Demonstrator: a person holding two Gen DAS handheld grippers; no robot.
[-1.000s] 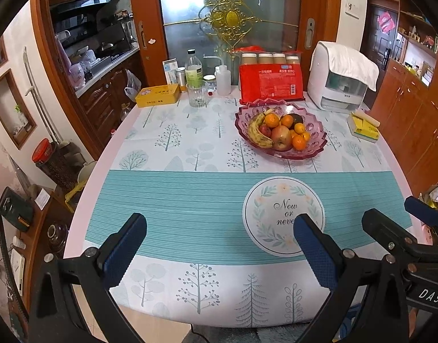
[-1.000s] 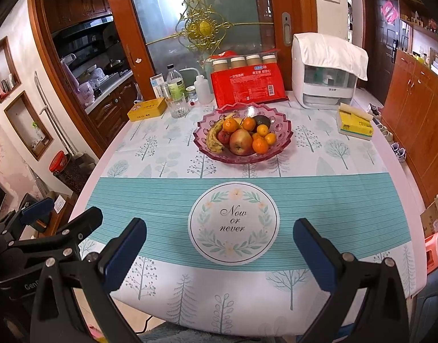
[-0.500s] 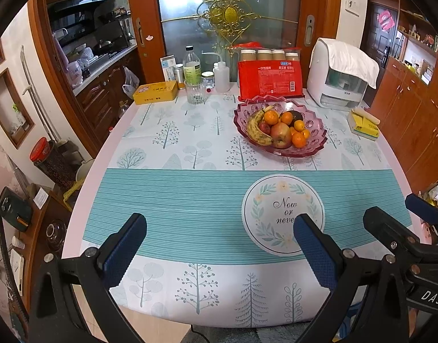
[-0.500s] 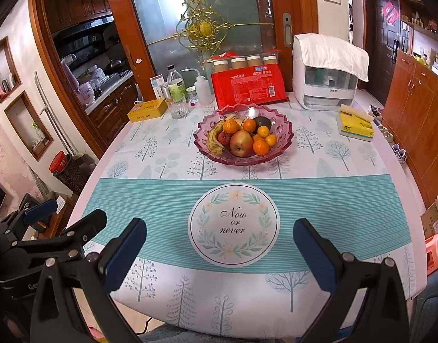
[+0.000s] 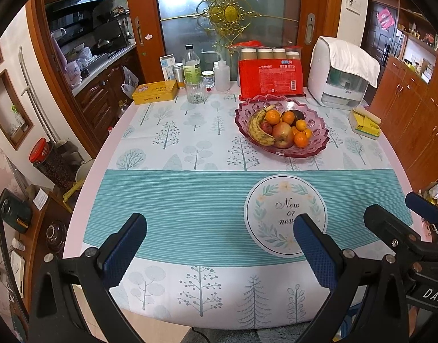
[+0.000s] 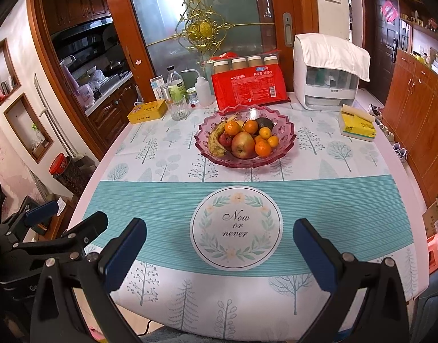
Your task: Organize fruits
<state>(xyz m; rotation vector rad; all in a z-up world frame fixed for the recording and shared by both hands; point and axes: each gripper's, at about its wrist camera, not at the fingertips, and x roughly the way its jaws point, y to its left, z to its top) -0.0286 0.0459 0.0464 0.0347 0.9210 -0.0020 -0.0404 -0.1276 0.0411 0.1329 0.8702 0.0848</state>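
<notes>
Right wrist view: fruit bowl sits at twelve o'clock on the tabletop, both grippers wide-jawed and empty; best approach one loose orange from above.

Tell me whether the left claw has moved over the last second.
Yes. The left claw has risen slightly: the bowl sits lower in its view.

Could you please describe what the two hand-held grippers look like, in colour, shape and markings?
Both look alike: the left hand-held gripper and right hand-held gripper have black angular frames with silver screws, and two fingers faced with dark blue textured pads. White letters "DAS" show on the right one's body in the left view. No sleeves or hands are visible.
</notes>
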